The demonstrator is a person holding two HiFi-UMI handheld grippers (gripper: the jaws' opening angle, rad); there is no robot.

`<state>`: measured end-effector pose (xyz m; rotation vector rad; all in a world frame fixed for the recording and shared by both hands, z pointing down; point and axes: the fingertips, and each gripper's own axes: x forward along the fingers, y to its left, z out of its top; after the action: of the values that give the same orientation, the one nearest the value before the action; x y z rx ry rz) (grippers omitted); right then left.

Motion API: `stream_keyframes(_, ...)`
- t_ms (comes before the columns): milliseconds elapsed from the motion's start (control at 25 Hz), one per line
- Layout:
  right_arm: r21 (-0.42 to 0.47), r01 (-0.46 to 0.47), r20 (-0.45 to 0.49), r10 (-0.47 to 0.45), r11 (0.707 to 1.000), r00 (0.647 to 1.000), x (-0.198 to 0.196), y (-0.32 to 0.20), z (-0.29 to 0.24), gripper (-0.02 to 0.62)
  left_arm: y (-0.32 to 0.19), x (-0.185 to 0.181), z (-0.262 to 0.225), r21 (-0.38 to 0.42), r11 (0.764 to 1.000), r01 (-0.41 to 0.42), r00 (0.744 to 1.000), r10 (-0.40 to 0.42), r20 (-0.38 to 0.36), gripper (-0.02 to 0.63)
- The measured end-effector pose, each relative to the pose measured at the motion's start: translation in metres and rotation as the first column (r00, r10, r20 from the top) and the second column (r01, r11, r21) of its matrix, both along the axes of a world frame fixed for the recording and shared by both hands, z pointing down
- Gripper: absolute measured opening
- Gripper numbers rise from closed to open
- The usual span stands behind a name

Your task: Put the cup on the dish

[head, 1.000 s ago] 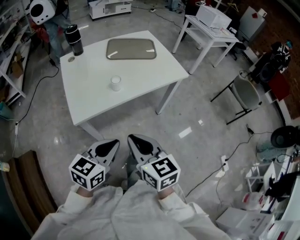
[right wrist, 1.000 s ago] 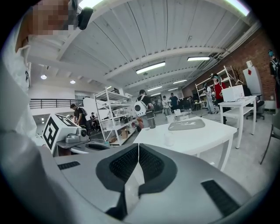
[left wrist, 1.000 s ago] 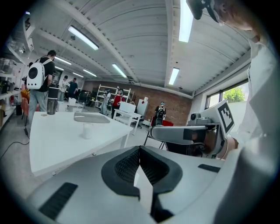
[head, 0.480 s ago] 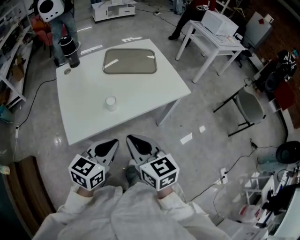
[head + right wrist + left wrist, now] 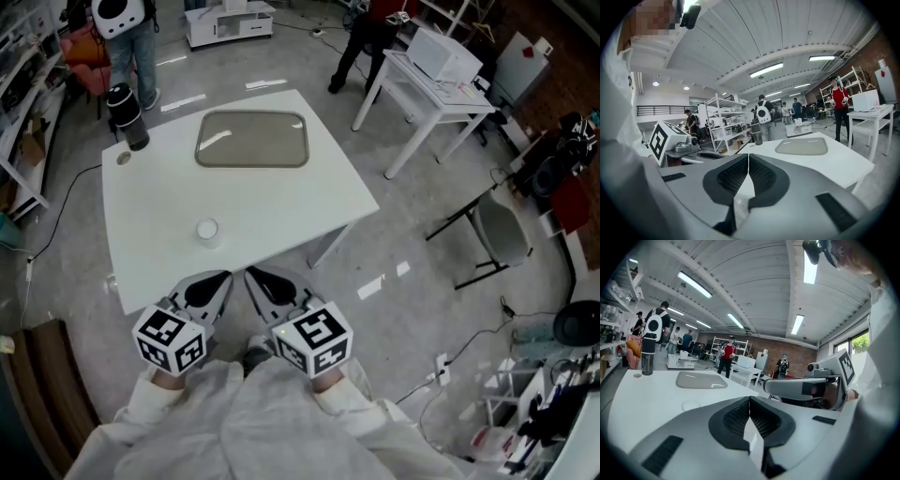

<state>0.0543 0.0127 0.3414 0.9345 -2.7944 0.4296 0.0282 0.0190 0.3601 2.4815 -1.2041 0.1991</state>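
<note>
A small white cup [image 5: 207, 231] stands upright near the front of the white table [image 5: 309, 202]. The dish [image 5: 252, 140], a grey rounded tray, lies at the table's far side and shows in both gripper views [image 5: 701, 379] [image 5: 801, 146]. My left gripper [image 5: 220, 279] and right gripper [image 5: 255, 277] hover side by side just short of the table's near edge, both shut with nothing in them. The cup lies a little beyond the left gripper. In the left gripper view the jaws [image 5: 750, 399] meet, and the cup's rim [image 5: 690, 405] shows past them. The right gripper [image 5: 748, 157] is likewise closed.
A black tumbler [image 5: 126, 116] and a small round lid [image 5: 123, 157] sit at the table's far left corner. A second white table [image 5: 433, 80] with a box stands at the right, a folding chair [image 5: 492, 225] nearer. People stand beyond the table.
The table with the cup and dish has slid lower and leftward in the head view, nearer to the grippers. Both grippers stay shut and side by side.
</note>
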Motion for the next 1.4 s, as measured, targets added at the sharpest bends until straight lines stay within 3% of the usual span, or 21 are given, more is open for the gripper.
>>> stream_keyframes(280, -0.014, 0.028, -0.012, -0.028, 1.0, 1.0, 0.004, -0.02, 0.006, 0.014, -0.019, 0.012, 0.009, -0.026, 1.0, 0.007, 1.0, -0.007, -0.024, 0.009)
stream_keyframes(640, -0.053, 0.038, -0.003, -0.038, 0.998, 0.999, -0.008, -0.03, 0.019, 0.014, -0.028, -0.007, 0.029, -0.081, 0.996, 0.03, 0.999, -0.031, -0.012, 0.009)
stream_keyframes(1400, -0.023, -0.04, 0.012, 0.04, 0.999, 0.999, -0.045, -0.112, 0.003, 0.015, -0.109, -0.045, 0.009, -0.051, 0.997, -0.061, 0.998, 0.061, -0.004, 0.009)
